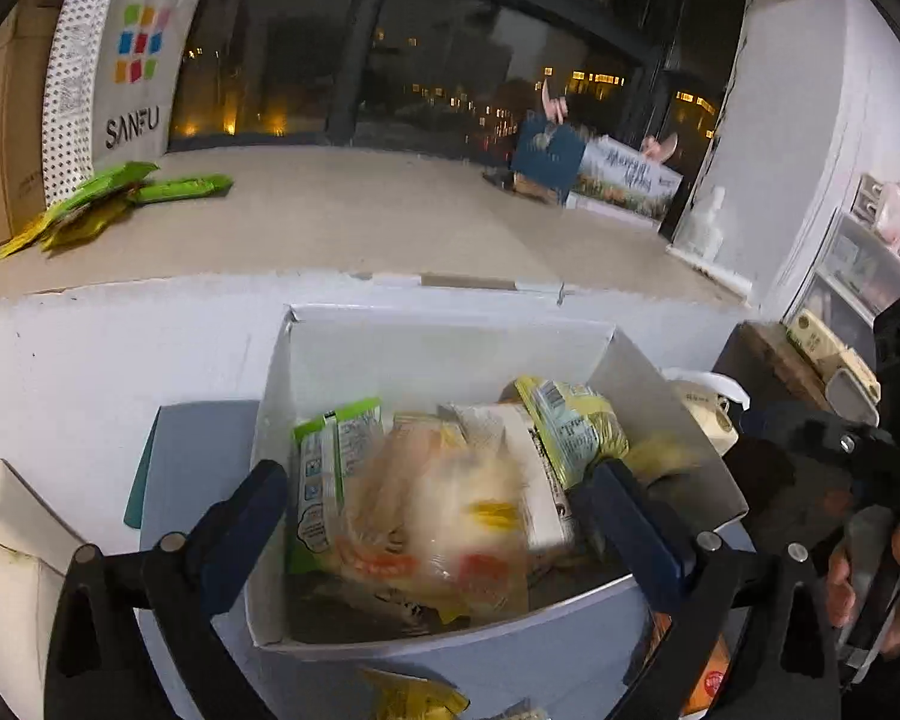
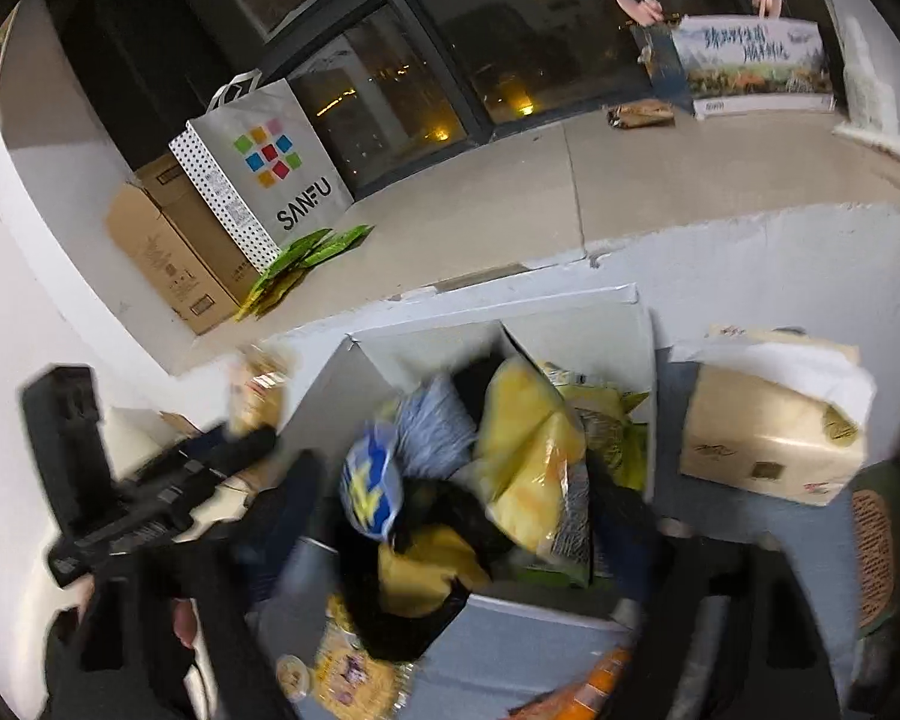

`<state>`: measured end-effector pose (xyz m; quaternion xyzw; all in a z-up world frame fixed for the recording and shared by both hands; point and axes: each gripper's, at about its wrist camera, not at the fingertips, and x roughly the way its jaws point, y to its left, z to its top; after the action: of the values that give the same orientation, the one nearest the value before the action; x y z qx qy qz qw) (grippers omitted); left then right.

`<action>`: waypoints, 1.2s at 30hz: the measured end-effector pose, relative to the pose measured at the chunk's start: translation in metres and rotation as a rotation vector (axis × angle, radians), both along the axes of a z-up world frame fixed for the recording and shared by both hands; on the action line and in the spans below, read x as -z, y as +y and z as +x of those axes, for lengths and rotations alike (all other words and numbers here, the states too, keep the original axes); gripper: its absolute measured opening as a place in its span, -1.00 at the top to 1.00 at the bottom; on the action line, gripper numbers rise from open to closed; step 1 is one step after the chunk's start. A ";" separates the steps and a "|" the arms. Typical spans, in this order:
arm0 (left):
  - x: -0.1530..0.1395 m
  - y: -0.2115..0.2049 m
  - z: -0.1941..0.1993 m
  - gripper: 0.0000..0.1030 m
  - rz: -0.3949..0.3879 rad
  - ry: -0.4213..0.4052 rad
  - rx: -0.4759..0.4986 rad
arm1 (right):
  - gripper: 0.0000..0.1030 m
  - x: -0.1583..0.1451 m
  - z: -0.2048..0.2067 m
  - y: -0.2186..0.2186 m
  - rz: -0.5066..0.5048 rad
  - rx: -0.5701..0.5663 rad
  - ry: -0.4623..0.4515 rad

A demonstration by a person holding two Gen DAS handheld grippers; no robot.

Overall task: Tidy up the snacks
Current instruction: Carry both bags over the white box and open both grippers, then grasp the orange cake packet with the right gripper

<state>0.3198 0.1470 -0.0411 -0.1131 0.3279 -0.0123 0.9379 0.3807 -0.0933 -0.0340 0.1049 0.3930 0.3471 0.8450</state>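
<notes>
Dark window glass with city lights fills the top of both views, above a beige ledge [image 1: 354, 222] and a white wall.

At the bottom centre of the left wrist view, the left gripper [image 1: 432, 498] is seen with its blue-padded fingers [image 1: 252, 510] spread wide, one on each side of a blurred clear packet with orange and yellow print [image 1: 444, 516]; neither pad is seen touching it, so nothing is held. That packet lies in a white open box [image 1: 450, 342], together with a green-edged packet [image 1: 330, 468] at the left and a yellow-green packet [image 1: 570, 426] at the upper right. The box stands on a grey-blue surface [image 1: 198, 450]. A yellow wrapper [image 1: 414, 696] lies in front of the box at the bottom edge.

In the right wrist view, the right gripper [image 2: 450, 516] is heavily blurred at the lower centre; a blue and yellow packet [image 2: 372, 480] is seen between its dark fingers, but whether the jaws are closed on it cannot be told. Behind it, the same box [image 2: 570, 306] is shown holding a large yellow bag [image 2: 528, 450].

Further out, a tan tissue pack [image 2: 768, 438] sits at the right of that frame. At the upper left, a white SANFU bag [image 1: 126, 60] stands on the ledge beside cardboard cartons [image 2: 162, 246], with green packets [image 1: 120, 192] lying at its foot. A printed box [image 1: 624, 174] stands at the far right end of the ledge.
</notes>
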 end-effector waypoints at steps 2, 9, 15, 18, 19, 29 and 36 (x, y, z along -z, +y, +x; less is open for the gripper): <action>0.001 0.000 -0.006 -1.00 0.015 -0.004 -0.011 | -1.00 -0.001 -0.003 -0.001 -0.019 0.035 -0.035; -0.013 -0.001 -0.025 -1.00 0.018 -0.029 0.002 | -1.00 -0.010 -0.010 -0.005 -0.017 0.042 -0.063; -0.043 -0.019 -0.086 -1.00 0.053 -0.131 0.034 | -1.00 -0.023 -0.037 -0.007 -0.032 -0.001 -0.117; -0.057 -0.030 -0.126 -1.00 0.067 -0.196 0.053 | -1.00 -0.030 -0.064 -0.014 -0.065 -0.048 -0.160; -0.060 -0.033 -0.139 -1.00 0.065 -0.214 0.063 | -1.00 -0.033 -0.079 -0.021 -0.074 -0.064 -0.192; -0.041 -0.072 -0.251 -1.00 0.059 -0.299 0.065 | -1.00 -0.023 -0.188 -0.076 -0.137 -0.088 -0.301; -0.020 -0.087 -0.284 -1.00 0.030 -0.271 0.080 | -1.00 0.023 -0.226 -0.098 -0.096 -0.014 -0.174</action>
<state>0.0357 0.0600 -0.0212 -0.0832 0.2025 -0.0599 0.9739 0.1548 -0.1912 -0.0570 0.0308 0.3349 0.3415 0.8777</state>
